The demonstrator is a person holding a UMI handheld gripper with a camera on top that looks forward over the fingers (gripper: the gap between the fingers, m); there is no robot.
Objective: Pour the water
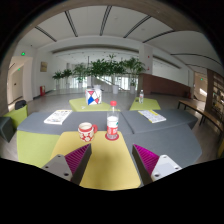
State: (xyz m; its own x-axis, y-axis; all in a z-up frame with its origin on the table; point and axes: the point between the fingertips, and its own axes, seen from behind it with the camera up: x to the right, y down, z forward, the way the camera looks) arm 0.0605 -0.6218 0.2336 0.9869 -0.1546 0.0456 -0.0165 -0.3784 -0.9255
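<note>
Matt yellow-green and grey table [110,165], glossy printed cup [86,131], glossy labelled can [112,127]

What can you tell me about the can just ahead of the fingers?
The can is a small upright cylinder with a red-and-white printed label and a pale top; metal by the look. It stands on the yellow-green tabletop, right of a red-patterned cup, apart from it. The gripper is open and short of it; nothing touches the can but the table.
</note>
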